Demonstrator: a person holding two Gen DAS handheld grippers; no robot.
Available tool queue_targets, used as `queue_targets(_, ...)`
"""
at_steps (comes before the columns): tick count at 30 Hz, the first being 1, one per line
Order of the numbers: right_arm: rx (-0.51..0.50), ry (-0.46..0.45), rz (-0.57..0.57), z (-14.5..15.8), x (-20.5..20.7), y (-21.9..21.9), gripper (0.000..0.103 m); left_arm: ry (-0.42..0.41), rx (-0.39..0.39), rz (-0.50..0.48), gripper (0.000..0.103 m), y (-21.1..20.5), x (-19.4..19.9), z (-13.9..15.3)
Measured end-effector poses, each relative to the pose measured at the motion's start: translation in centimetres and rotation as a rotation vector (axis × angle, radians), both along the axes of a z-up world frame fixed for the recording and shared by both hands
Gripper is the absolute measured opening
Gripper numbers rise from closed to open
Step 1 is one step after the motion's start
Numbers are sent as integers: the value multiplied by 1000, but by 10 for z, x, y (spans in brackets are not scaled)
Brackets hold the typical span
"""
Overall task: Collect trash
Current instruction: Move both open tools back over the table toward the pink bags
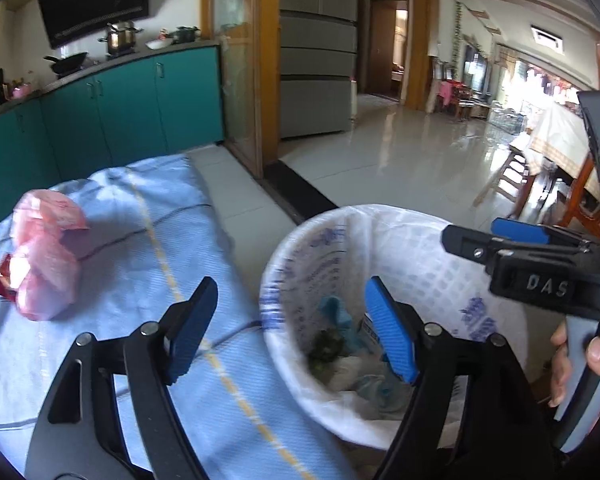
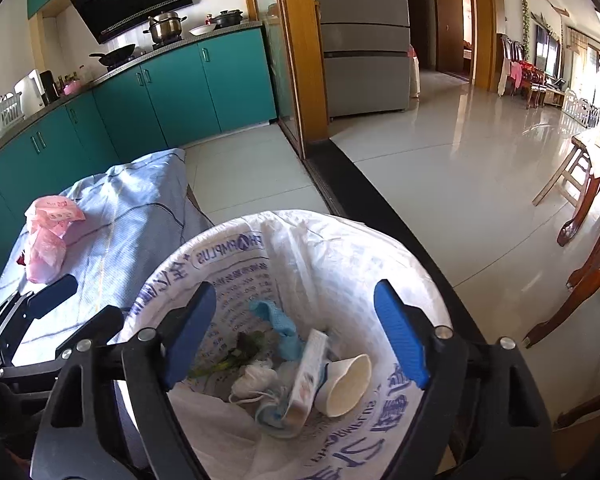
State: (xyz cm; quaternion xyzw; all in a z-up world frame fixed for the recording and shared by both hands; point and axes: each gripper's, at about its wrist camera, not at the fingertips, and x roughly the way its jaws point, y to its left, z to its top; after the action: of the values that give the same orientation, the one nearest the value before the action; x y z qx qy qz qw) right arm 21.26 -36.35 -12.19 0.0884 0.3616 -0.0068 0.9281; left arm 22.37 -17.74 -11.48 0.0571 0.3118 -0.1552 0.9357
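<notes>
Both grippers stand wide and empty: right gripper (image 2: 296,336) over the lined bin (image 2: 380,240), left gripper (image 1: 288,328) straddling its rim. Next pickup should take the crumpled pink bag (image 1: 46,256), lying on the blue-clothed worktop (image 1: 172,216) left of the bin, by its bunched top.

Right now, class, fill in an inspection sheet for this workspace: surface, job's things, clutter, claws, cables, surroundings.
Surface: blue cloth covers the table.
Job's things: lined bin holds a paper cup, a carton, a tissue wad and greens.
Clutter: pink bag over a red wrapper on the cloth.
Claws: left claw open, empty; right claw open above the bin, empty.
Cables: nothing seen.
Surroundings: teal cabinets, fridge, tiled floor.
</notes>
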Motion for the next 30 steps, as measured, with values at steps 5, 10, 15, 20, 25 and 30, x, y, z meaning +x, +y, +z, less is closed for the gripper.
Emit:
queue_targets(5, 42, -10, 50, 8, 16, 29, 80, -15, -7, 165, 77, 54, 9, 13)
queue_targets(10, 62, -24, 175, 17, 36, 90, 80, -27, -52, 426, 78, 145, 14, 32)
queue_targets(15, 67, -11, 351, 17, 54, 169, 80, -29, -89, 644, 83, 229, 3, 45)
queue_targets(20, 63, -7, 502, 24, 77, 250, 87, 2, -136, 805, 86, 298, -9, 46)
queue_targets(25, 23, 20, 544, 18, 107, 315, 91, 55, -146, 873, 87, 341, -11, 37)
queue_targets(30, -59, 72, 581, -9, 114, 352, 91, 51, -114, 893, 87, 354, -15, 35)
